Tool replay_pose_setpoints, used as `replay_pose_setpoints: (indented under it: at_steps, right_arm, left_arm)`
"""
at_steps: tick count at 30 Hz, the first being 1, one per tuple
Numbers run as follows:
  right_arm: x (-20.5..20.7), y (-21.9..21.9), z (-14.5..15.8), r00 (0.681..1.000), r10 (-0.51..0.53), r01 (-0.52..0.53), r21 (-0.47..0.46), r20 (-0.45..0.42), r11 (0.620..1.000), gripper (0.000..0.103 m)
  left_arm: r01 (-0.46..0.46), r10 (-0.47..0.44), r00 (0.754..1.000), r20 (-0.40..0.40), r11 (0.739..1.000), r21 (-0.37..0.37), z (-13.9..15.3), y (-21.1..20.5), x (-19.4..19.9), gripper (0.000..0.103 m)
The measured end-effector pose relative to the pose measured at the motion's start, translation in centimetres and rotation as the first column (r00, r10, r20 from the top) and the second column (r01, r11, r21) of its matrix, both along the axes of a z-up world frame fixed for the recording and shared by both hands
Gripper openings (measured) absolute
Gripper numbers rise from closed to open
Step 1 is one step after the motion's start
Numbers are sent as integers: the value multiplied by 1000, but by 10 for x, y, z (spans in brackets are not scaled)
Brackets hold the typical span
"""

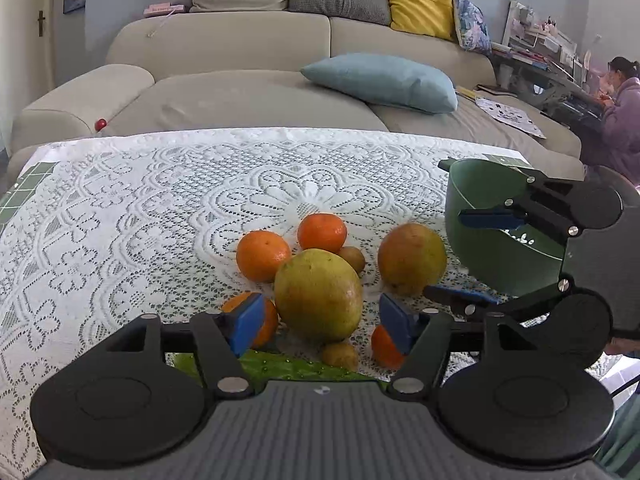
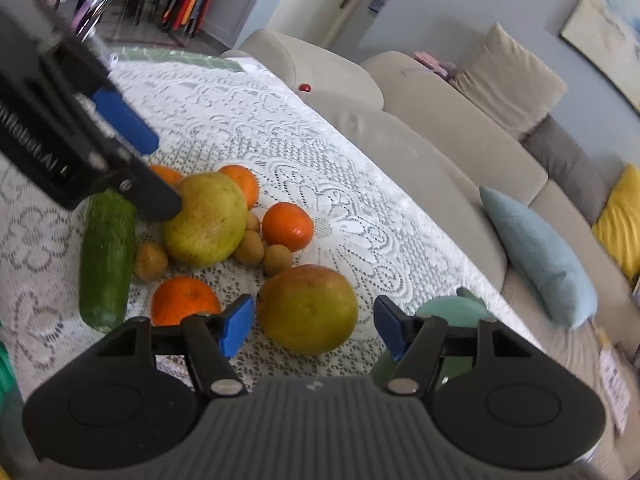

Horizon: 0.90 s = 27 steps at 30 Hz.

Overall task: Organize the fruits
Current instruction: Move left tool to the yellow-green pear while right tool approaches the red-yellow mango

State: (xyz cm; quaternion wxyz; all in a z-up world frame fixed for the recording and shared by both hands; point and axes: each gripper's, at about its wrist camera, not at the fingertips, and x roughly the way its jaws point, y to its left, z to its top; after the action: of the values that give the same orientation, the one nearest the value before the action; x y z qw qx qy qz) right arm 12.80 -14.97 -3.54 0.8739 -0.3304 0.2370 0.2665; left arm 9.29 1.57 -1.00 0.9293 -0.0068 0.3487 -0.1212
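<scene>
Fruit lies clustered on the lace tablecloth. A big yellow-green fruit sits between the open fingers of my left gripper, not gripped. A second big yellow-red fruit sits between the open fingers of my right gripper, which also shows in the left wrist view. Oranges and small brown fruits lie around them. A green cucumber lies at the left.
A dark green bowl stands on the table's right side, behind my right gripper. A beige sofa with cushions runs along the table's far edge. A person sits at a desk far right.
</scene>
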Motion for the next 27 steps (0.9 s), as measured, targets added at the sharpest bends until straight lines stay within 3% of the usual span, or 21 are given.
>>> replay_pose_setpoints:
  at_steps: [11,21,27]
  right_arm:
    - [8,13,-13,999,47,-45,-49,25,998,63]
    - [18,18,-26,999,43,-42,-84,15,996,68]
    - [26,17,-24,1000,18,-18,-27,-18,999,68]
  left_arm:
    - [-14,14,998,-56,1000,1,-16,-6,22,81]
    - [-4,6,1000,-31,998,66,-19,-18,32,88]
    - [-9,10,1000,-4,992,126,-22,-27,38,89]
